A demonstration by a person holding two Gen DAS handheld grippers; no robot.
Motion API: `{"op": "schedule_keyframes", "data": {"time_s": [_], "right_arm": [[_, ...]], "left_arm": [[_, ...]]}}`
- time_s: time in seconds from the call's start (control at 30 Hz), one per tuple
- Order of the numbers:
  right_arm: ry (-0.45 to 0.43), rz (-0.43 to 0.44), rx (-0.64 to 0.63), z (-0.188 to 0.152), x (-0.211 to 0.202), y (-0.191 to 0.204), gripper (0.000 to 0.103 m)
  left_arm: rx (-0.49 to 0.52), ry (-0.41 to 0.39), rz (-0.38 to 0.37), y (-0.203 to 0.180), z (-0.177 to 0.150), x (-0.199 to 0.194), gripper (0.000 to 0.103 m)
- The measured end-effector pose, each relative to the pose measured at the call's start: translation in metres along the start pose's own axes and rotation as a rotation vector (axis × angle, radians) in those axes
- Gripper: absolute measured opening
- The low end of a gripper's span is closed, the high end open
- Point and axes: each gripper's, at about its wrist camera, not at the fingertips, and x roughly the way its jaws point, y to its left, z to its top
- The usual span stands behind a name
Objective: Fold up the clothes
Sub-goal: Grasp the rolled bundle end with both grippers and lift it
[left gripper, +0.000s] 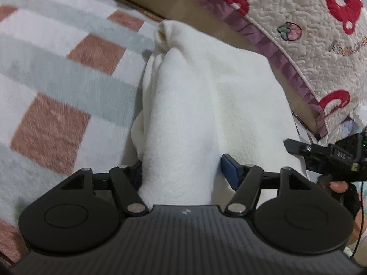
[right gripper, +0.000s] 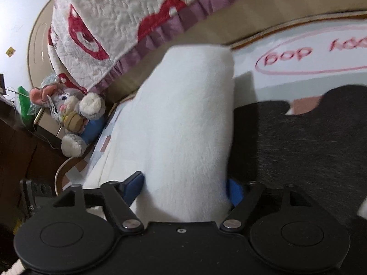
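- The big soft blanket with pink squares and grey stripes [left gripper: 68,73] covers the bed under everything I do.
- The quilted cream cover with red bear shapes and a purple frill [left gripper: 298,34] sits at the far edge, past my work.
- A dark fuzzy cloth [right gripper: 309,142] lies to the right of my right tool.
- The fluffy white fleece garment [left gripper: 183,105] lies on the bed right in front of both tools. Its long side runs straight away from me, toward the quilted cover.
- My left gripper [left gripper: 181,174] has a thick roll of the white fleece between its blue fingers [left gripper: 229,171]. The jaws are partly closed and squeeze the roll.
- My right gripper [right gripper: 185,190] holds the white fleece the same way, half closed on a fat fold.
- Both tools sit at the near end of the fleece, close side by side, so neither is nearer.
- I think the next move is to carry this near end forward along the long side.
- A small grey plush toy [right gripper: 75,116] lies off to the left, well apart.
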Motion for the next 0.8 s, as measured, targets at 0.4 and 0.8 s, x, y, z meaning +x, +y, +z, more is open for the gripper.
{"op": "schedule_keyframes", "data": {"time_s": [0.4, 0.8], "right_arm": [[-0.106, 0.065, -0.104, 0.005, -0.021, 0.047, 0.058], [-0.174, 0.163, -0.105, 0.013, -0.03, 0.094, 0.058]], "left_arm": [[0.118, -0.058, 0.093, -0.041, 0.004, -0.022, 0.03], [0.065, -0.159, 0.152, -0.046, 0.031, -0.095, 0.03]]}}
